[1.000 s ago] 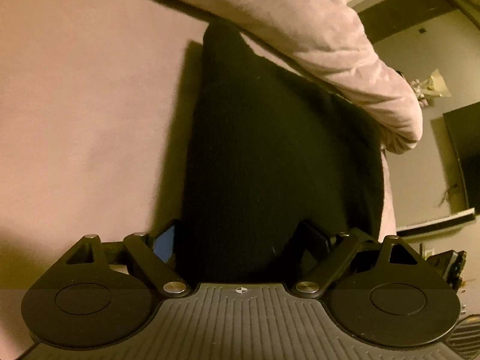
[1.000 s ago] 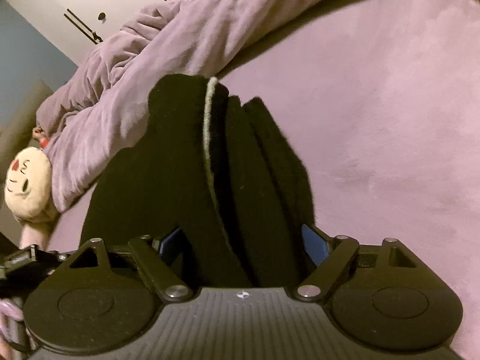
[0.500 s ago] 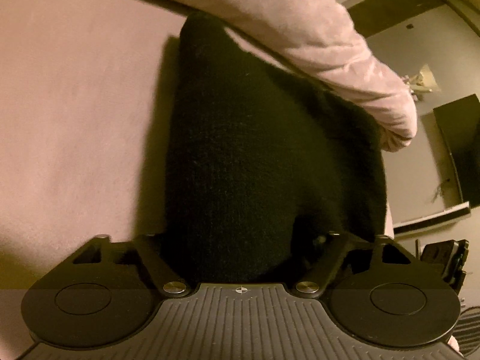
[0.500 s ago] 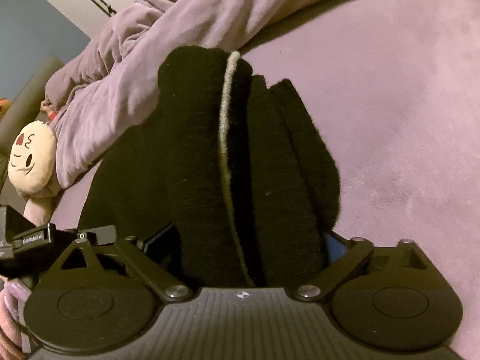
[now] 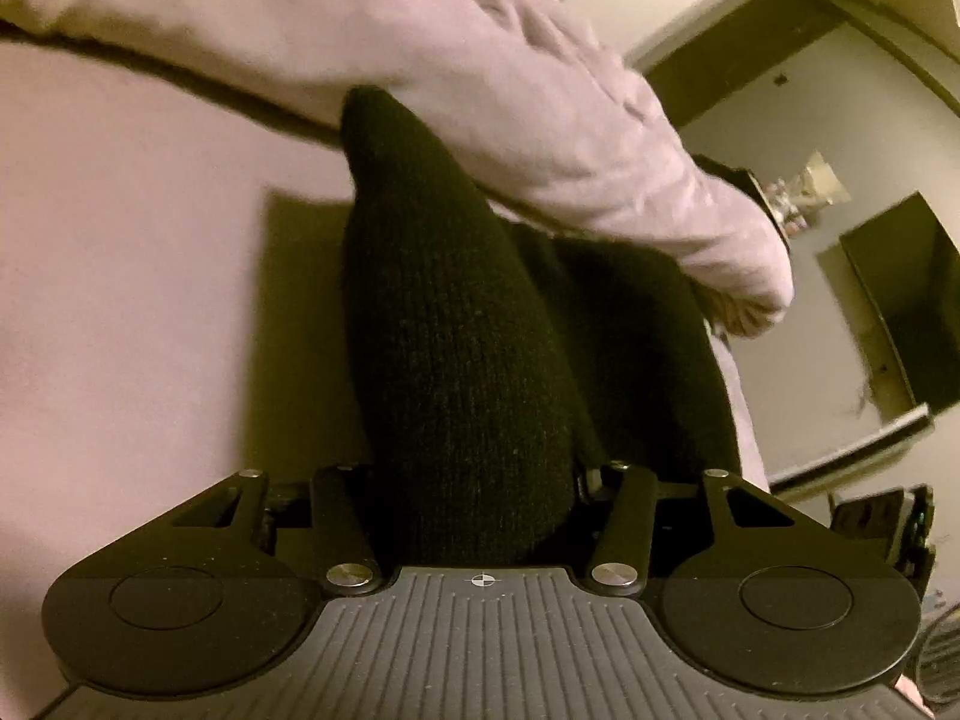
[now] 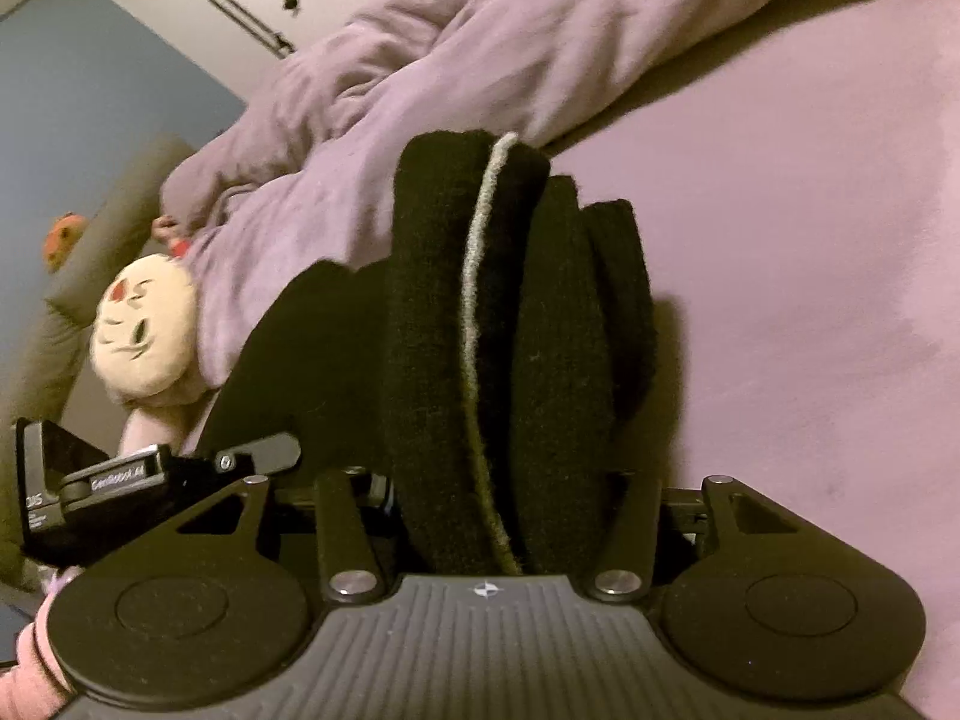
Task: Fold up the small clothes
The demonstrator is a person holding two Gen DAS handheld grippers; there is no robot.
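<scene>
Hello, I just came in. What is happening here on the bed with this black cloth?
A person is folding a small black knitted garment on a pink bed sheet, with a hand-held gripper in each hand. The left gripper and the right gripper each have a bunched edge of the garment between the jaws, and both are closing on it. A pale stripe runs along one fold. A rumpled pink duvet lies behind, with a plush toy beside it.

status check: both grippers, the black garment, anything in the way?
Left gripper and right gripper both closing, black knit garment bunched between each pair of jaws. It's lifting off the pink bedsheet. Rumpled duvet just behind; nothing blocking.
</scene>
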